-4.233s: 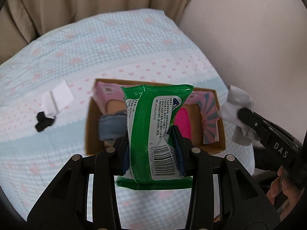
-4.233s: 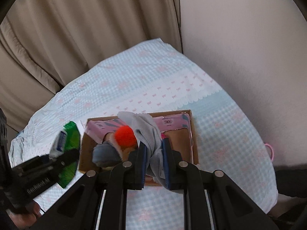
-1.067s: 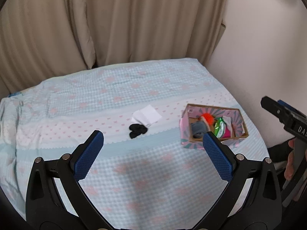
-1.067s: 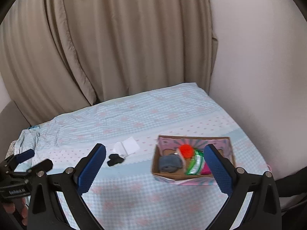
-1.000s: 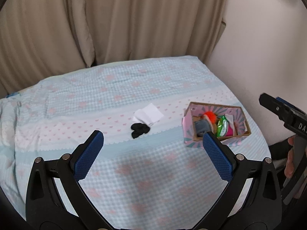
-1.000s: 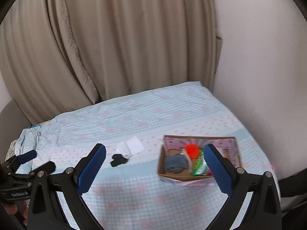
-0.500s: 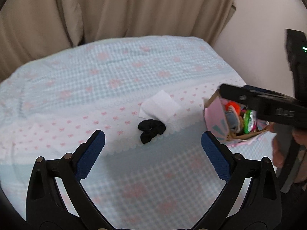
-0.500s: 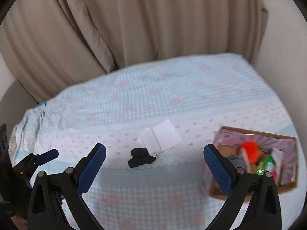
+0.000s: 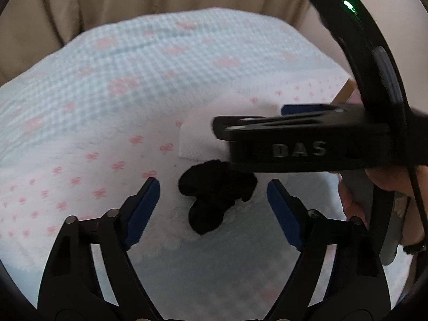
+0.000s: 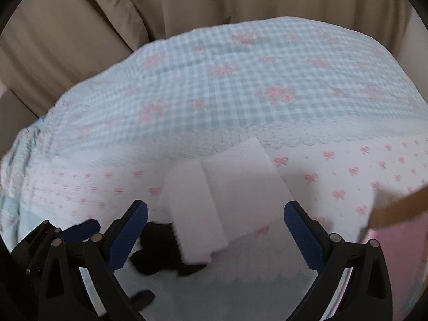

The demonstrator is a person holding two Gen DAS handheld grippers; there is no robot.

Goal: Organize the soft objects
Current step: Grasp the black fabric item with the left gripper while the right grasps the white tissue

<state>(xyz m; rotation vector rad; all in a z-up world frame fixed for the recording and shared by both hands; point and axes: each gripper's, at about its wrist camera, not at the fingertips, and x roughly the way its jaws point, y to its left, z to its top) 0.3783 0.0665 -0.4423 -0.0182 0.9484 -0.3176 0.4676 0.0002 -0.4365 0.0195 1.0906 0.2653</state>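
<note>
A crumpled black soft item (image 9: pixel 214 198) lies on the blue-and-pink bedspread (image 9: pixel 107 85). My left gripper (image 9: pixel 214 203) hangs low over it. The jaws are closing, the black item sits between the blue pads, and neither pad touches it. A folded white tissue (image 10: pixel 227 190) lies just beyond the black item (image 10: pixel 157 251). My right gripper (image 10: pixel 215 227) stands wide open over the tissue, with nothing gripped. In the left wrist view one right finger (image 9: pixel 281 133) crosses above the tissue (image 9: pixel 200 133), partly hiding it.
The cardboard box's corner (image 10: pixel 396 208), with its pink side, shows at the right edge. A hand (image 9: pixel 388 182) holds the right gripper's handle. Beige curtains (image 10: pixel 187 5) hang behind the bed. The left gripper (image 10: pixel 67 235) shows at the lower left of the right wrist view.
Both grippers have dropped from high above the bed to just over the black item and the tissue. The left jaws have narrowed. The box has slid to the edge of view.
</note>
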